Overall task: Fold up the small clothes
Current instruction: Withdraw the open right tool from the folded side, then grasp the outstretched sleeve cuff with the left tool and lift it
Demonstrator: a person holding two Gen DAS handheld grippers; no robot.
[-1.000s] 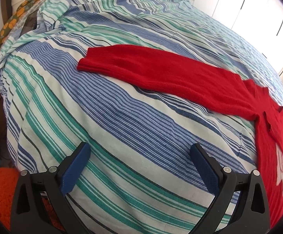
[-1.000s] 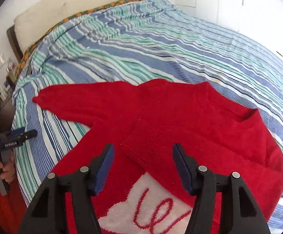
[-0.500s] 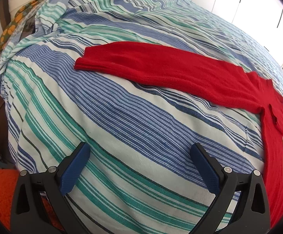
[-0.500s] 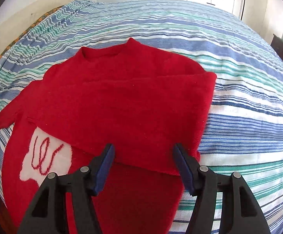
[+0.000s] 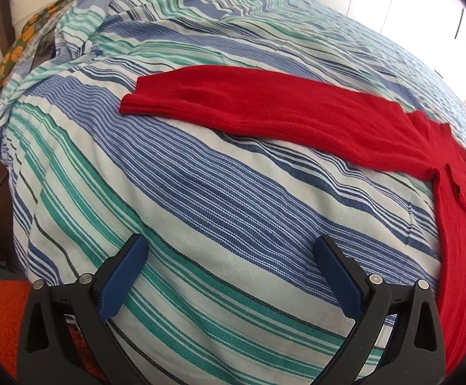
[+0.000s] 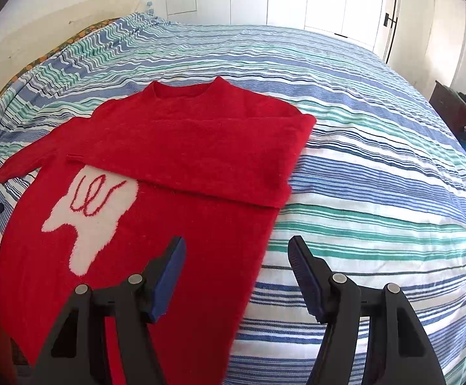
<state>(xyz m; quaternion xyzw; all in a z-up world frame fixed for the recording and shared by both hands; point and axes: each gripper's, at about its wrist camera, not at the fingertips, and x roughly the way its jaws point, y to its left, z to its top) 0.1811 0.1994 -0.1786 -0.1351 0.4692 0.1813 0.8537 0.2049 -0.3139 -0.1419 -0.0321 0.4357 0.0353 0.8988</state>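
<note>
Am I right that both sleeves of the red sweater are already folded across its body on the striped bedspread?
Not quite: only one sleeve is folded across the red sweater. The other sleeve lies stretched out on the striped bedspread, as the left wrist view shows.

sweater (image 6: 200, 147): red, white patch | bedspread (image 6: 377, 173): blue-green-white stripes
</note>
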